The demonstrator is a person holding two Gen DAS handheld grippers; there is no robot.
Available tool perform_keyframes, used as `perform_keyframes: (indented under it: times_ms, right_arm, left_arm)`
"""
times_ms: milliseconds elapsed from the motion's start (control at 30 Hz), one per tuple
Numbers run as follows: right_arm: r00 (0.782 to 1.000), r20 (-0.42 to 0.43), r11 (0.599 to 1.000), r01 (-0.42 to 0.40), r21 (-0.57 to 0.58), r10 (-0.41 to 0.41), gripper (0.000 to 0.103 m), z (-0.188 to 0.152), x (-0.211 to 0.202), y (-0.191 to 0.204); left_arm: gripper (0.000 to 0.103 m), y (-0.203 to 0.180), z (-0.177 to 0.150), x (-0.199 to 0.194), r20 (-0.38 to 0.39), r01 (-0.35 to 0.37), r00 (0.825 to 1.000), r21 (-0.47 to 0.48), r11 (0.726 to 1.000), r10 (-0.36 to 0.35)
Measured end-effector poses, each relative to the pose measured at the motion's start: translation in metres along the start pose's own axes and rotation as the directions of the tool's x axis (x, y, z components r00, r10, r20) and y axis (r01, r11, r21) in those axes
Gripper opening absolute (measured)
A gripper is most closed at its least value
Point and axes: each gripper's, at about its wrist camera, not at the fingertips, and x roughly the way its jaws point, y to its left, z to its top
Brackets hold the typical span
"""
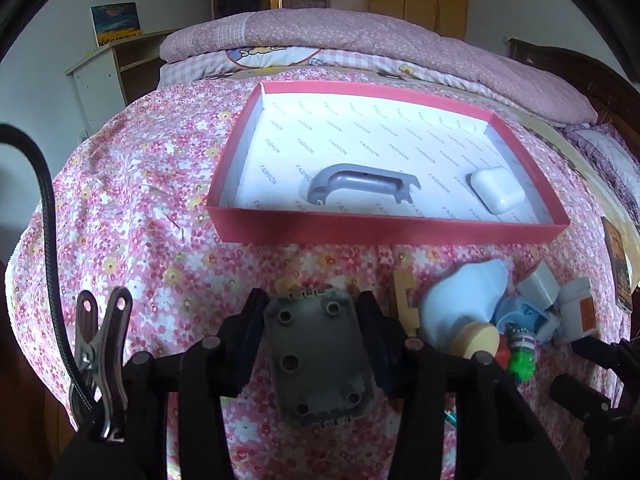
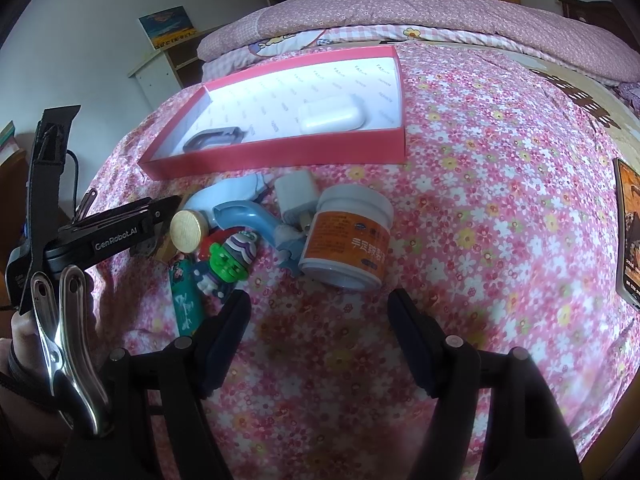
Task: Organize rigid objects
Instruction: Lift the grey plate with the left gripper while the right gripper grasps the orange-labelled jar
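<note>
My left gripper (image 1: 312,304) is shut on a grey plastic plate (image 1: 316,360) with several round holes, held low over the flowered bedsheet. Ahead lies a shallow red box (image 1: 384,232) holding a grey handle (image 1: 360,184) and a white earbud case (image 1: 496,192). My right gripper (image 2: 318,304) stands open over bare sheet, just short of a white jar with an orange label (image 2: 348,240). Left of the jar lie a white charger (image 2: 296,196), a blue plastic piece (image 2: 248,216), a green toy figure (image 2: 228,256) and a bottle with a wooden cap (image 2: 188,230).
A phone (image 2: 628,236) lies at the sheet's right edge. A folded pink quilt (image 1: 360,40) runs along the back of the bed. A small wooden piece (image 1: 404,300) lies right of the held plate. A shelf (image 1: 120,64) stands beyond the bed's far left corner.
</note>
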Motion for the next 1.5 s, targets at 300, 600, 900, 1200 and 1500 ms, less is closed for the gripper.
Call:
perform_keyframes:
  times_ms: [300, 600, 900, 1200, 1500]
  right_arm:
    - [1.0, 0.001, 1.0, -0.003, -0.002, 0.003, 0.073, 0.0, -0.001, 0.001]
    - [1.0, 0.017, 1.0, 0.012, -0.01, -0.012, 0.073, -0.001, -0.002, 0.003]
    - [0.998, 0.045, 0.999, 0.029, 0.032, -0.031, 0.073, 0.012, 0.0, -0.01]
    - [0.998, 0.063, 0.995, 0.013, 0.099, -0.019, 0.052, 0.019, 0.003, -0.025]
    - [0.997, 0.067, 0.995, 0.03, 0.094, -0.036, 0.047, 0.019, 0.005, -0.024]
  left_arm:
    - [0.048, 0.006, -0.006, -0.008, -0.009, 0.039, 0.999, -0.016, 0.999, -0.039]
    - [0.048, 0.009, -0.009, -0.009, -0.006, 0.053, 0.999, -0.022, 0.998, -0.053]
    - [0.048, 0.01, -0.009, -0.009, -0.004, 0.059, 0.998, -0.023, 0.998, -0.059]
    - [0.048, 0.01, -0.009, -0.009, -0.004, 0.057, 0.998, -0.022, 0.998, -0.057]
    - [0.048, 0.01, -0.01, -0.009, -0.003, 0.055, 0.998, -0.02, 0.998, -0.055]
